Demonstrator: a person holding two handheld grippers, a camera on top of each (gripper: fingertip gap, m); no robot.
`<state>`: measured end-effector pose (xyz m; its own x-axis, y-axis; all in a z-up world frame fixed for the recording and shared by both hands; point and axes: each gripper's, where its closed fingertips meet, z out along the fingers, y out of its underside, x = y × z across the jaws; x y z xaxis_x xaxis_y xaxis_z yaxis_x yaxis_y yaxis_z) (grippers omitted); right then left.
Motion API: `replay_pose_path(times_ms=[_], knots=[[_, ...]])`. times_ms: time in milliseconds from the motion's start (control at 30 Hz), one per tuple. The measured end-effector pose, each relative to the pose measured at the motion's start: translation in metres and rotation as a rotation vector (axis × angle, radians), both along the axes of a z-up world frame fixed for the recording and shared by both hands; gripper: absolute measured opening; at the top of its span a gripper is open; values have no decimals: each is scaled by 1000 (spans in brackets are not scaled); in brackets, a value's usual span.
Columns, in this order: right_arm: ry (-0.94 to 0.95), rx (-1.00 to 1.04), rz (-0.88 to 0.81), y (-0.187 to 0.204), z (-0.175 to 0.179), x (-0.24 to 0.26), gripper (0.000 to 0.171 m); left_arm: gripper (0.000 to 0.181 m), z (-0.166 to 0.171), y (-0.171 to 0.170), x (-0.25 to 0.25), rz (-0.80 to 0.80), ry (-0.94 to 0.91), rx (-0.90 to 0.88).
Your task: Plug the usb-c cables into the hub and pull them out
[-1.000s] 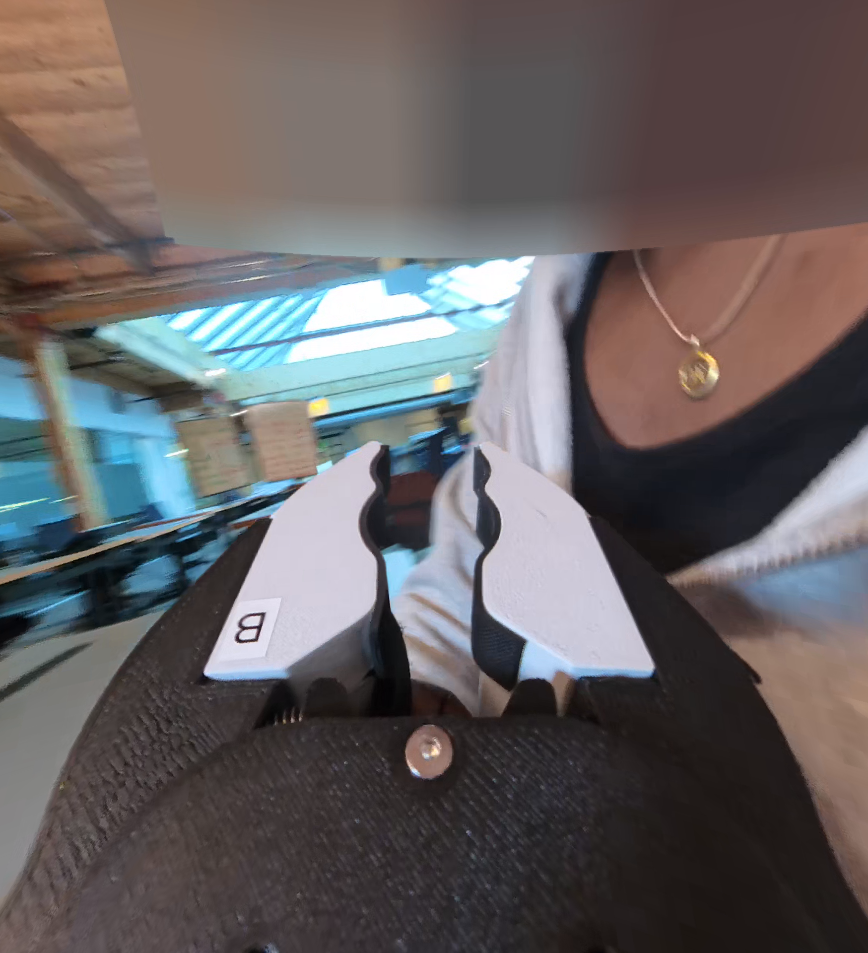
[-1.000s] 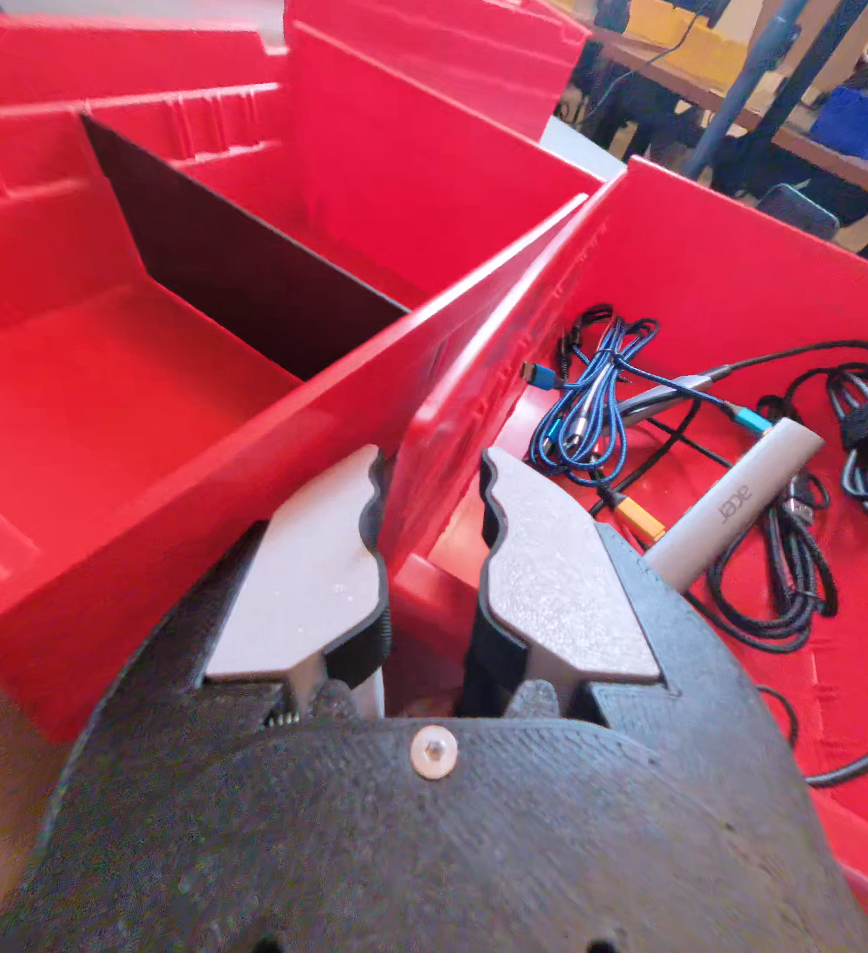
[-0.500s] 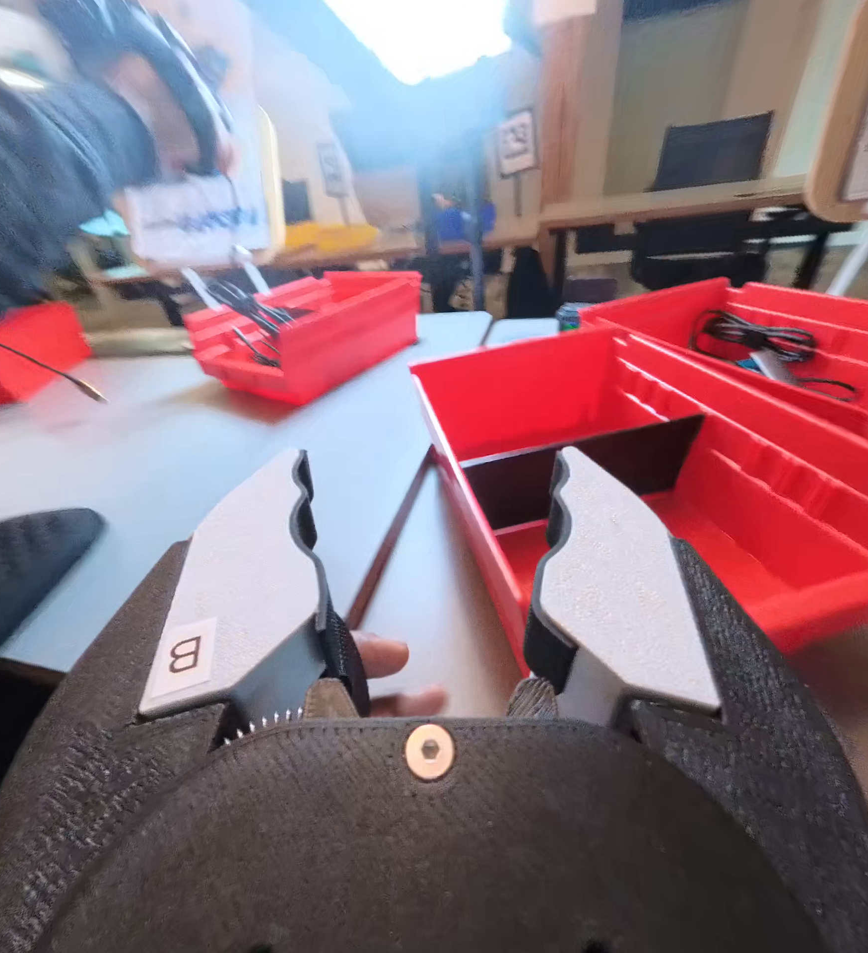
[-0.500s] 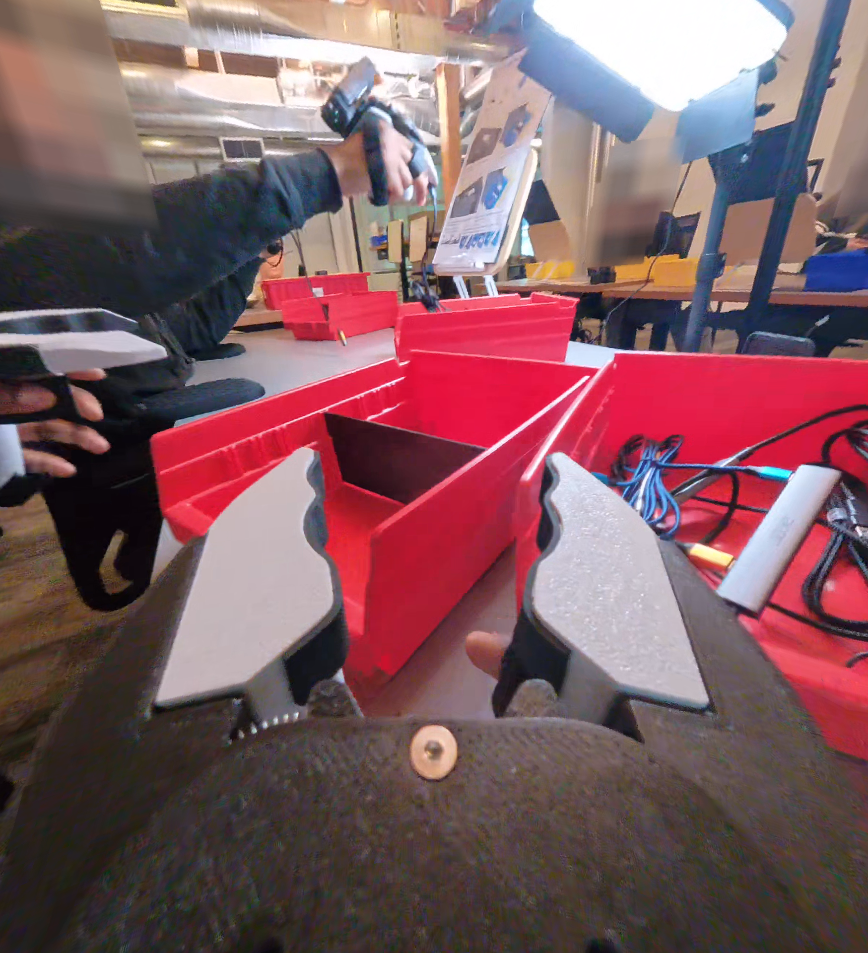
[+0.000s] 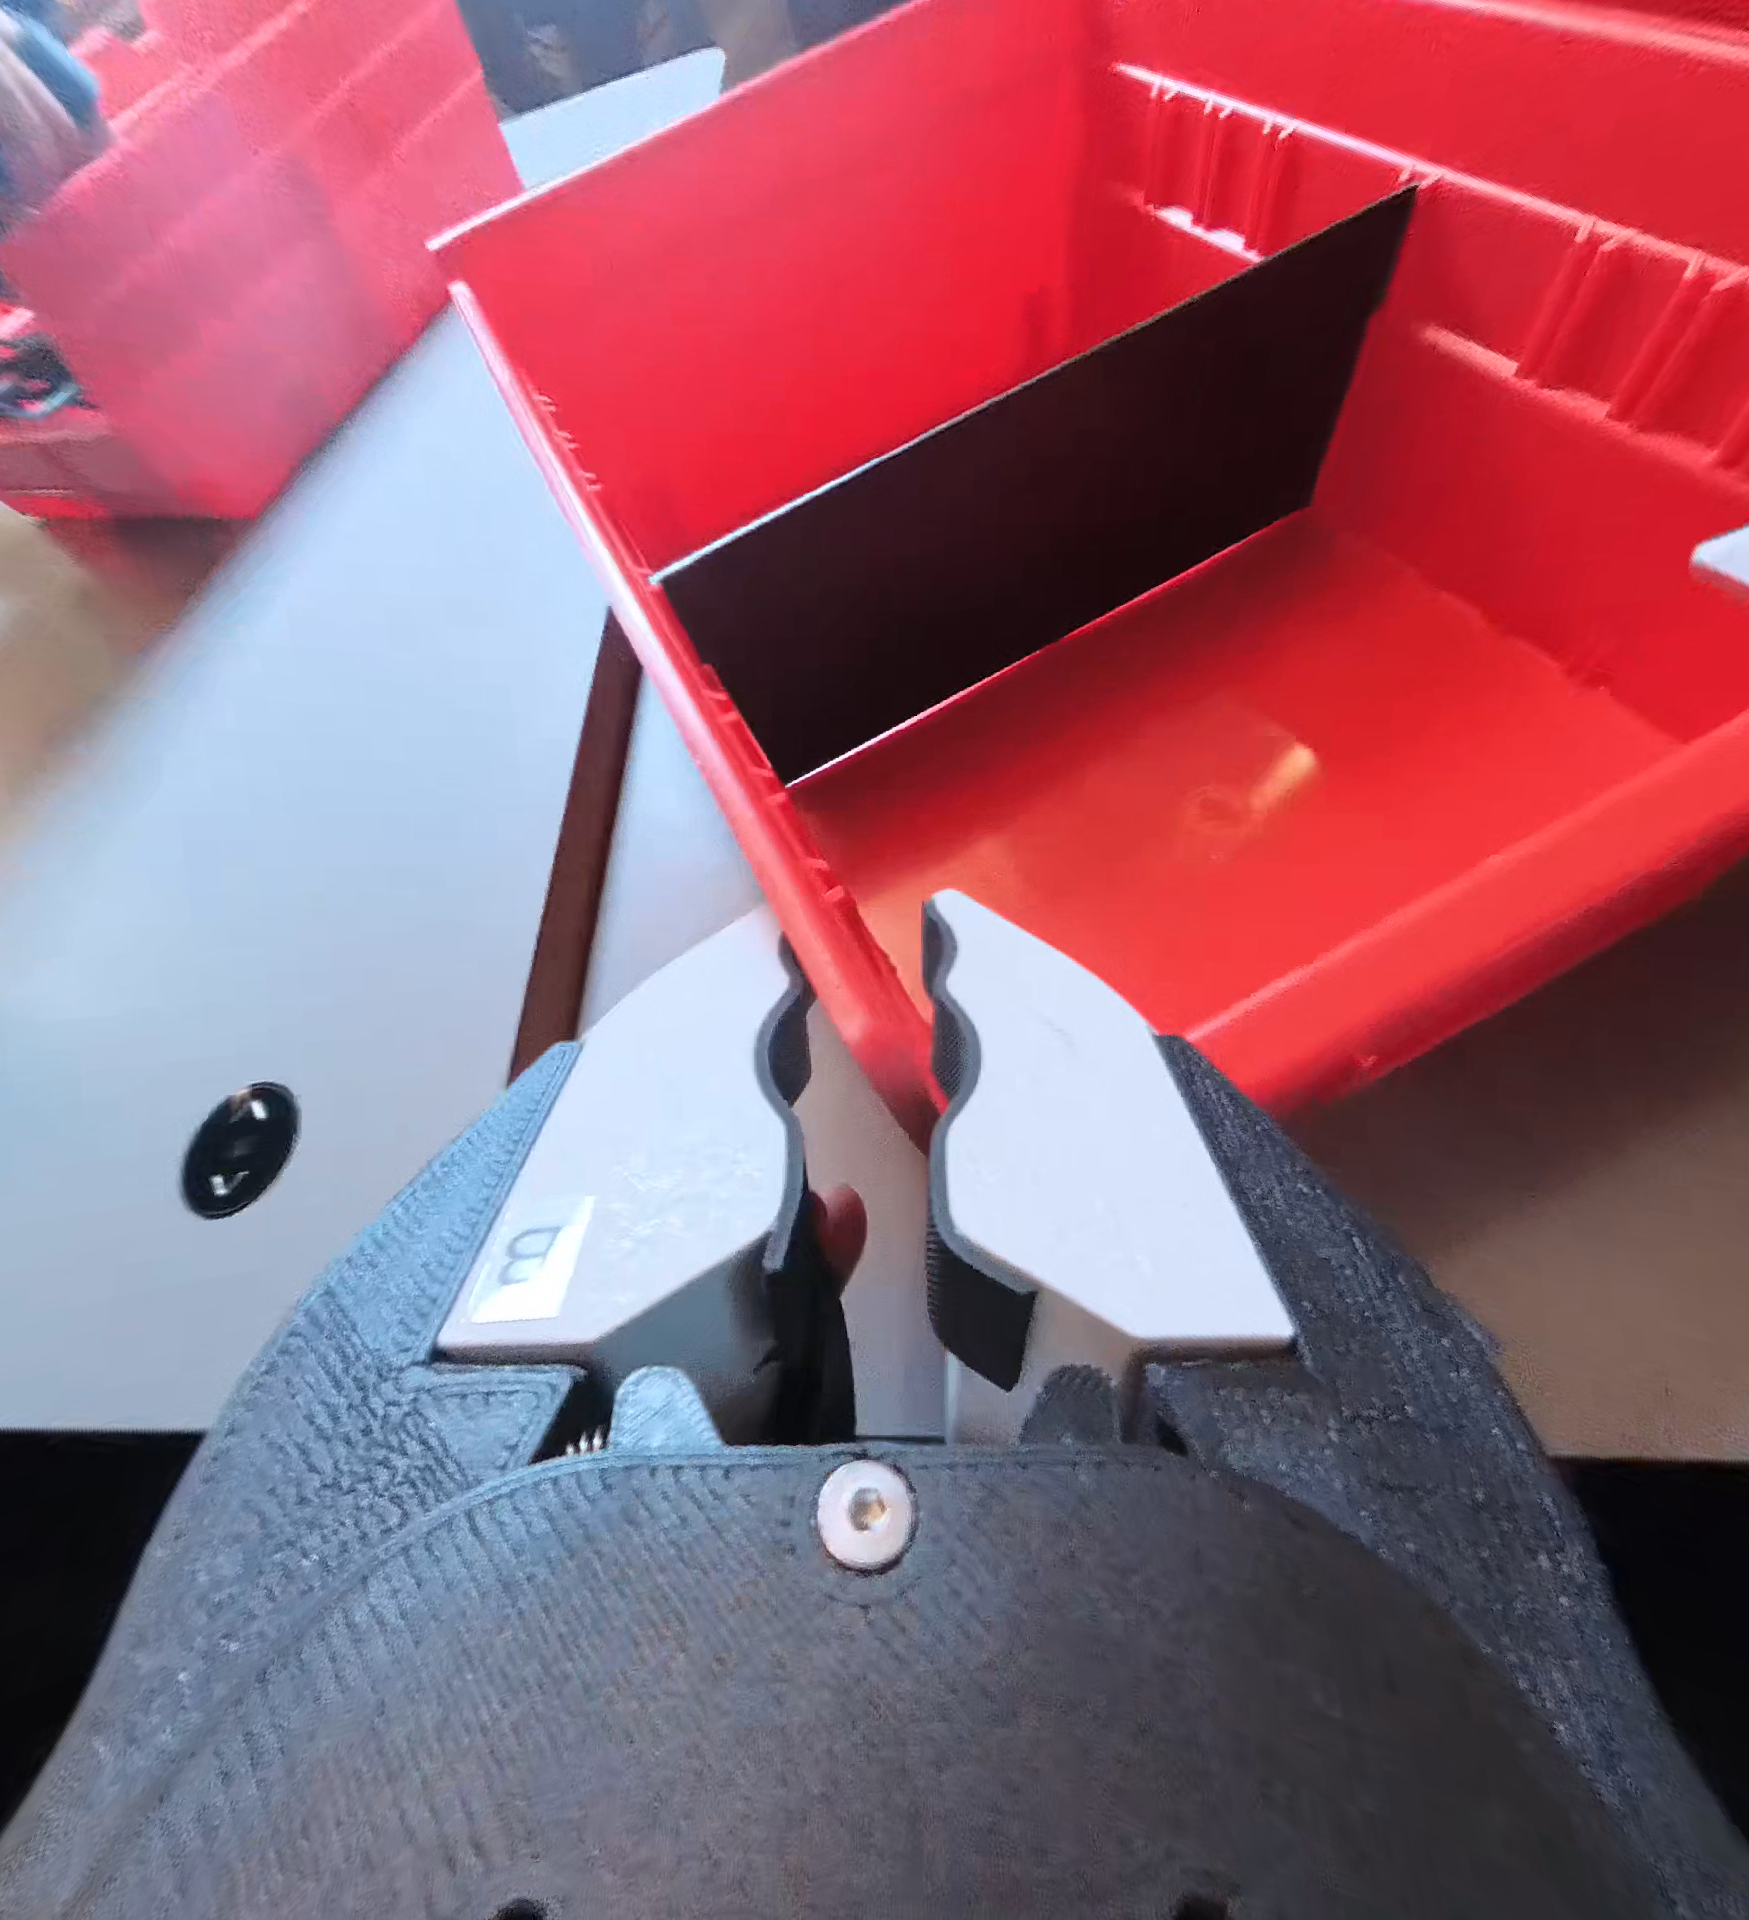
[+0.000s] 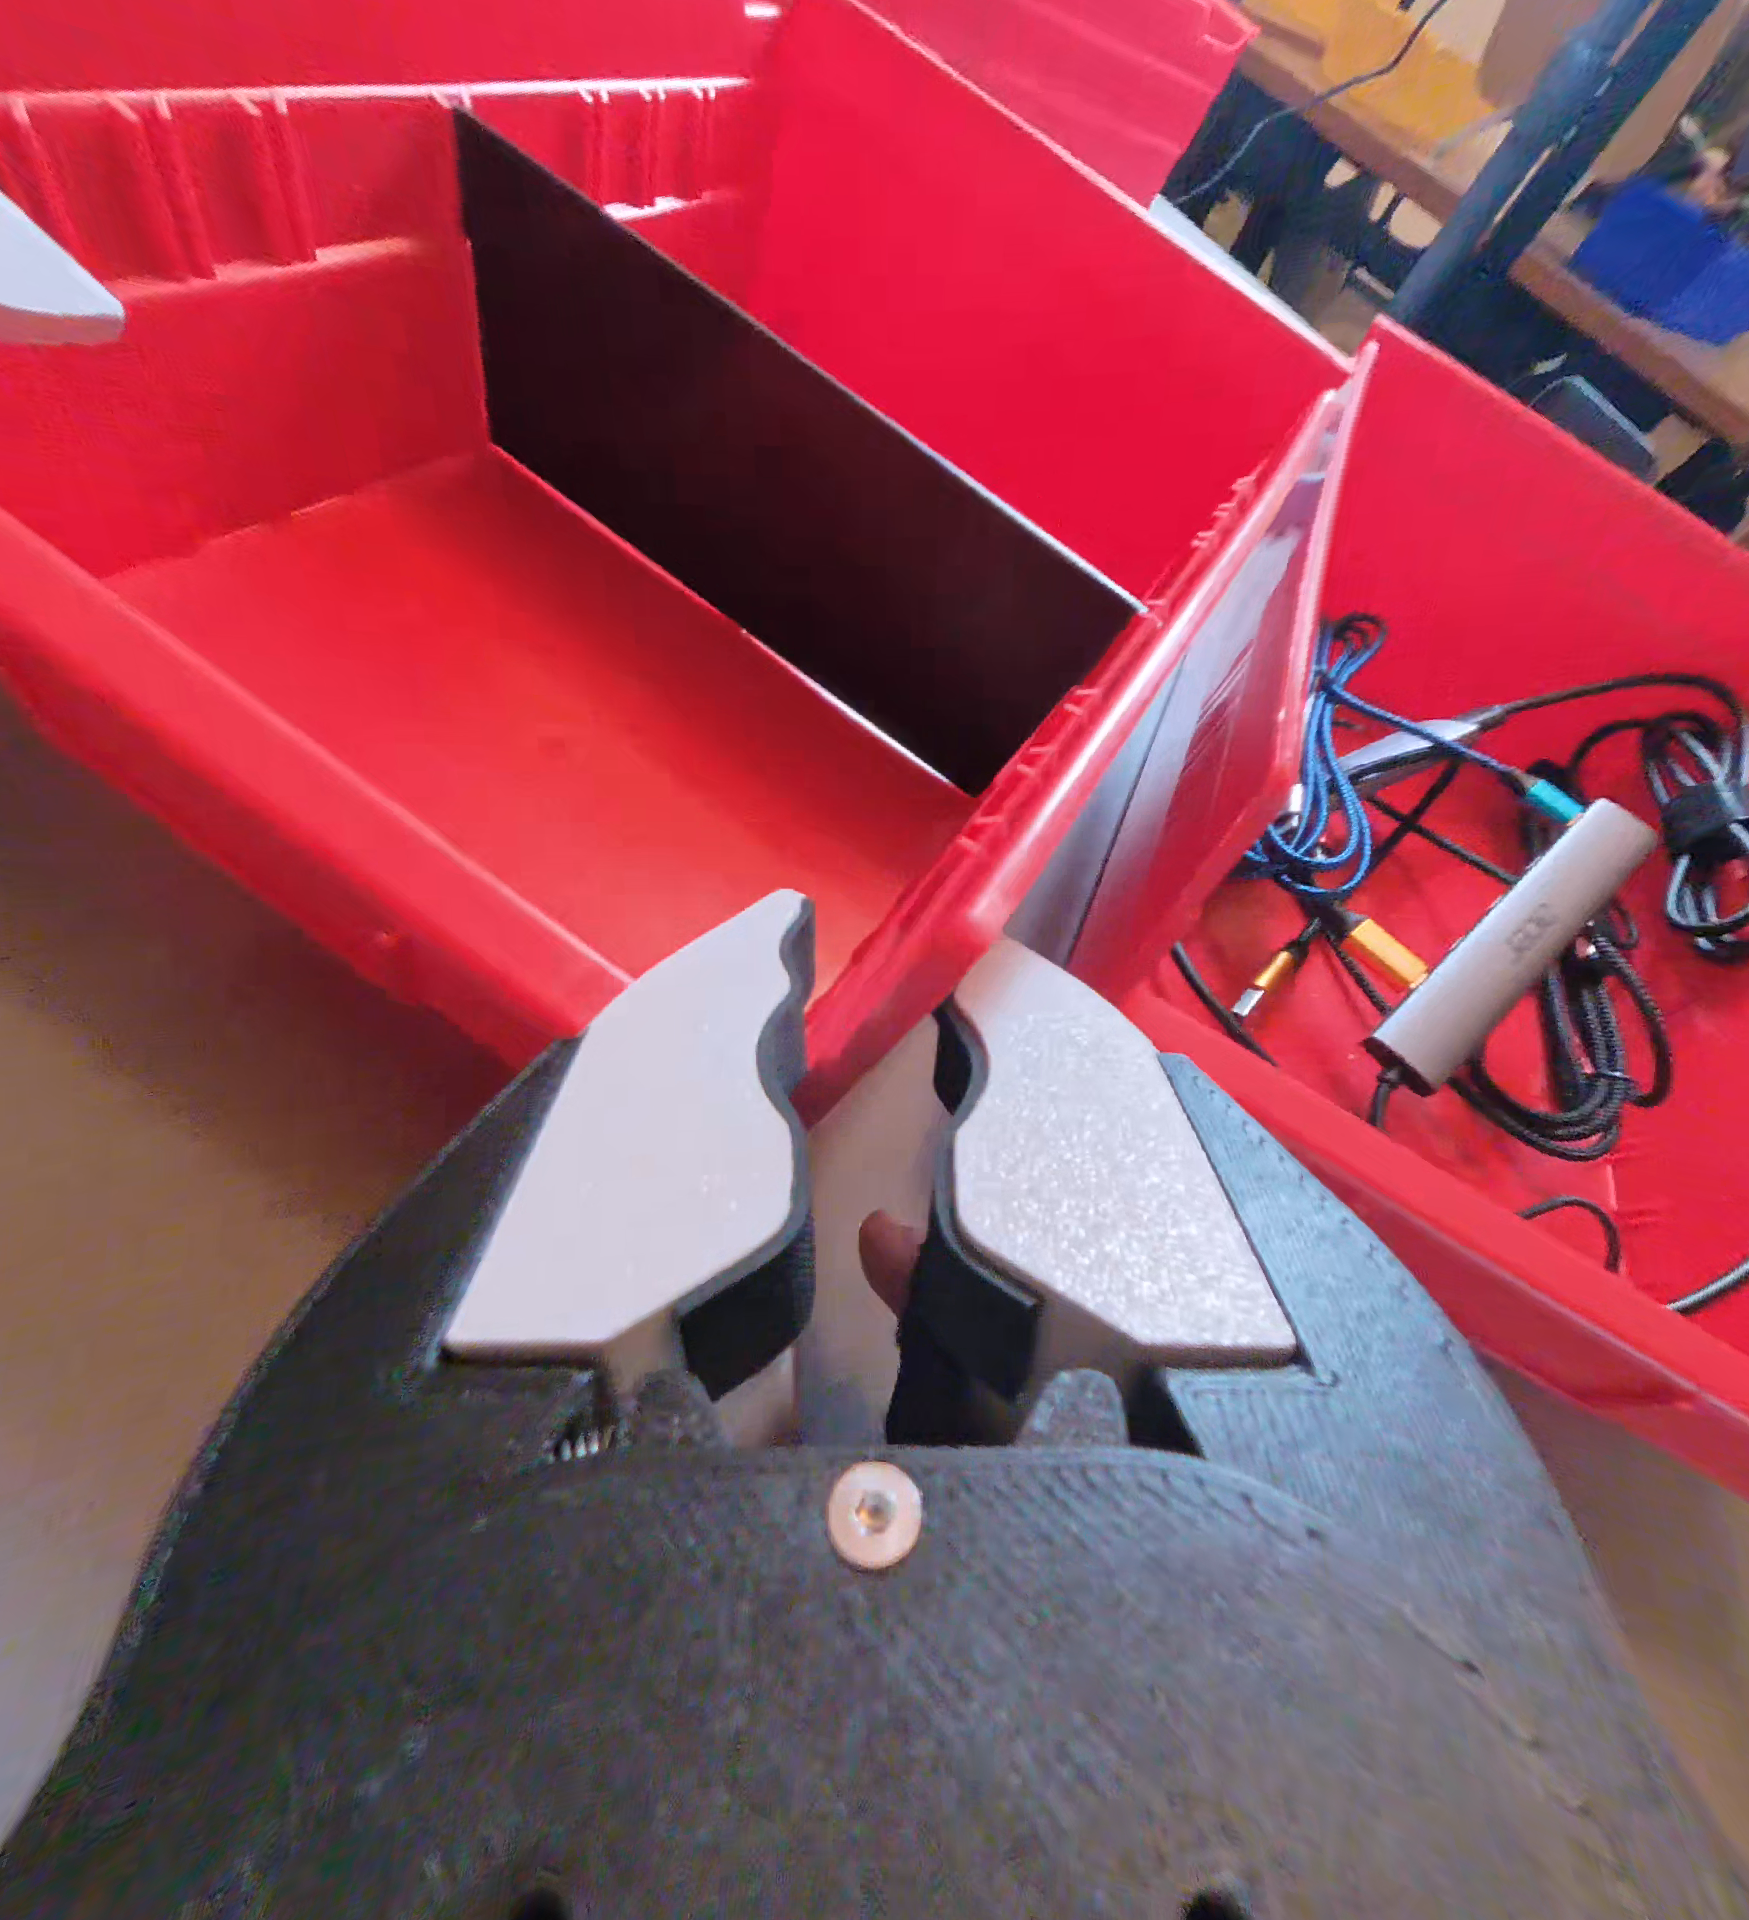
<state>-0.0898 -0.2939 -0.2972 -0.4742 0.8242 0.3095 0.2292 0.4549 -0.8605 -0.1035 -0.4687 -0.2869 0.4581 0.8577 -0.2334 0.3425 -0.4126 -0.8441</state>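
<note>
— Off to the right, what's in that bin?

— The hub, a slim silver-grey bar, lies slantwise on the red floor. A blue cable is coiled just beyond it, its teal plug at the hub's far end. A black cable is bundled to the hub's right, and orange plugs lie just left of it.

— And the middle bin?

— Bare red floor, with a black divider standing across it.

— The grippers?

— Right gripper has its fingers slightly apart, straddling the middle bin's right wall at the near corner; whether they pinch it, I cannot tell. Left gripper does likewise at the left wall, a narrow gap between fingers. Neither is near the hub.

— Anything else?

— A grey table and a blurred red bin far left.
</note>
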Motion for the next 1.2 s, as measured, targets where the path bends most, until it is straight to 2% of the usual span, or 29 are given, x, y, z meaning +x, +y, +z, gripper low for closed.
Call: replay_pose_path(times_ms=[33,167,333,433,533,600,900,1067,1200], knots=[[30,-9,-2,2,5,0,19,19,7,1,4,-2,10,0],[230,-79,23,4,38,4,17,20,51,4,21,21,137,-53],[599,-154,-35,31,102,23,17,19,128,32,42,4,544,-73],[785,-144,-150,75,136,38,15,16,158,72,51,-34,787,110],[848,-143,-265,128,156,62,11,17,171,124,61,-142,825,388],[839,-136,-341,163,161,79,10,17,172,161,64,-207,781,495],[749,95,-702,319,137,157,7,17,139,328,91,-425,599,646],[608,144,-844,390,99,192,8,18,106,415,101,-576,427,597],[518,163,-952,435,73,206,8,19,88,469,103,-680,397,421]])
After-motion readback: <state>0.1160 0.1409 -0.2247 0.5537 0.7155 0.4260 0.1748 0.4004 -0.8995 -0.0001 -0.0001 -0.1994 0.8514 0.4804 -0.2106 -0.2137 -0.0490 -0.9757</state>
